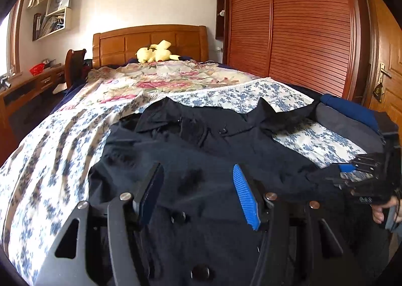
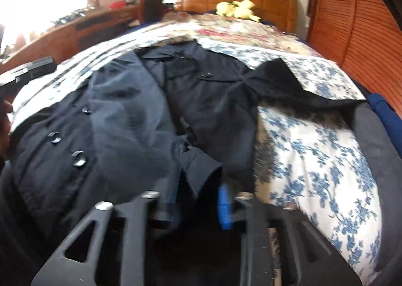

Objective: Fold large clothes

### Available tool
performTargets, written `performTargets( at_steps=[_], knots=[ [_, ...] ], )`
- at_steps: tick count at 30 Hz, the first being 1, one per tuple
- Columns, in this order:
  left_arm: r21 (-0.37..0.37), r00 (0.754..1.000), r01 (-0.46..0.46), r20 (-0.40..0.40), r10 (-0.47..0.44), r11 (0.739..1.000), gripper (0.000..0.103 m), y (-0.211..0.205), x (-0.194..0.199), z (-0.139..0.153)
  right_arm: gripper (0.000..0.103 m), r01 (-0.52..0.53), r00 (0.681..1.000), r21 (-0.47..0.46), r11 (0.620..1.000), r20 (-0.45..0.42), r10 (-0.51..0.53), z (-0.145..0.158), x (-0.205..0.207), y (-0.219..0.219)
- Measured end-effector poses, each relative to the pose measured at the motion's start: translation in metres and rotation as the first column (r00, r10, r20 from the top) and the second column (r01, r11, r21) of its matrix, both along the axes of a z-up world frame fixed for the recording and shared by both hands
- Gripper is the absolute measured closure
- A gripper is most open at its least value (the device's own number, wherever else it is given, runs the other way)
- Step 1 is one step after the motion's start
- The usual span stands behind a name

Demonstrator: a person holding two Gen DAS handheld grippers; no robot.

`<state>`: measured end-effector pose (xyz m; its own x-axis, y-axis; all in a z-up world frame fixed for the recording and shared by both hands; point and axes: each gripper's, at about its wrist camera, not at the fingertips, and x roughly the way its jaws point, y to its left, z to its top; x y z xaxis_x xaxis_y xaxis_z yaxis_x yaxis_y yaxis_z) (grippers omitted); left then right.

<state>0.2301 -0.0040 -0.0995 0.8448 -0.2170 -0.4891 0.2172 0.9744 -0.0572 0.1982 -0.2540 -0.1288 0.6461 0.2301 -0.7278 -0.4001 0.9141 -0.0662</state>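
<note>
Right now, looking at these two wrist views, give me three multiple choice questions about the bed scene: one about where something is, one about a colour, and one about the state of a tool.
1. Where does the yellow plush toy lie?
A. against the wooden headboard
B. on the wardrobe shelf
C. on the desk

2. What colour is the large buttoned coat spread on the bed?
A. red
B. dark navy
C. white

3. How do the jaws of the left tool stand?
A. clamped on a pillow
B. apart, nothing pinched between them
C. shut tight, pads touching

Answers:
1 A, the toy rests at the head of the bed below the headboard.
2 B, the coat is dark navy against the blue-flowered sheet.
3 B, a clear gap shows between the two pads above the coat.
</note>
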Motion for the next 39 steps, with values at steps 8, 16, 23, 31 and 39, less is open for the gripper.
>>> performTargets(
  at_steps=[8, 16, 23, 31, 39],
  knots=[
    [-0.004, 0.999, 0.029, -0.033, -0.03, 1.0, 0.046, -0.007, 0.042, -0.025, 0.053, -0.021, 0.998, 0.043, 0.999, 0.056, 0.019, 0.015, -0.003, 0.002],
    [0.008, 0.996, 0.053, -0.073, -0.052, 0.999, 0.046, -0.014, 0.055, -0.053, 0.053, -0.09, 0.996, 0.05, 0.995, 0.017, 0.089, 0.009, 0.009, 0.032],
    [0.013, 0.994, 0.072, -0.082, -0.071, 0.997, 0.046, -0.019, 0.056, -0.062, 0.051, -0.061, 0.994, -0.021, 0.998, -0.091, 0.059, -0.036, 0.023, 0.029],
    [0.017, 0.994, 0.074, -0.077, -0.072, 0.997, 0.046, -0.02, 0.056, -0.064, 0.046, 0.014, 0.995, 0.003, 1.0, -0.097, -0.013, -0.025, 0.02, -0.003],
    [0.009, 0.995, 0.073, -0.069, -0.072, 0.997, 0.046, -0.019, 0.054, -0.065, 0.04, 0.073, 0.997, -0.003, 0.997, -0.011, -0.073, 0.018, 0.026, -0.043]
  ],
)
